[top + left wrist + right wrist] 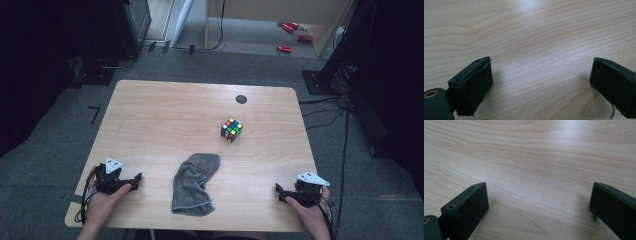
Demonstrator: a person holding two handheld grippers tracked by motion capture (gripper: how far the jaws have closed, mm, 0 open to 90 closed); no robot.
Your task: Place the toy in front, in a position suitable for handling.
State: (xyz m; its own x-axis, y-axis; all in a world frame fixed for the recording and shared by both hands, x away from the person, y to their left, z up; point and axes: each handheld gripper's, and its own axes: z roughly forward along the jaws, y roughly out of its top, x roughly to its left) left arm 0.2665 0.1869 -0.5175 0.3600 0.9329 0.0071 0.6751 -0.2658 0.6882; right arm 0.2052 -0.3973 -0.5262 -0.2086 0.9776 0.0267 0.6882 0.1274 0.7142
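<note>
A scrambled colour cube point(231, 129) stands on the wooden table point(165, 110), right of centre. A crumpled grey cloth point(194, 183) lies near the front edge, in the middle. My left gripper point(134, 182) rests on the table at the front left, held by a hand, and points toward the cloth. In the left gripper view its jaws stand wide apart over bare wood point(541, 75), so it is open. My right gripper point(280, 192) rests at the front right, also pointing inward. It is open too, with only bare wood point(539, 195) between its jaws.
A dark round cable hole point(241, 99) sits near the table's far edge. Behind the table are dark equipment stands, floor cables and red items point(292, 36) on the floor. Bare wood surrounds the cube.
</note>
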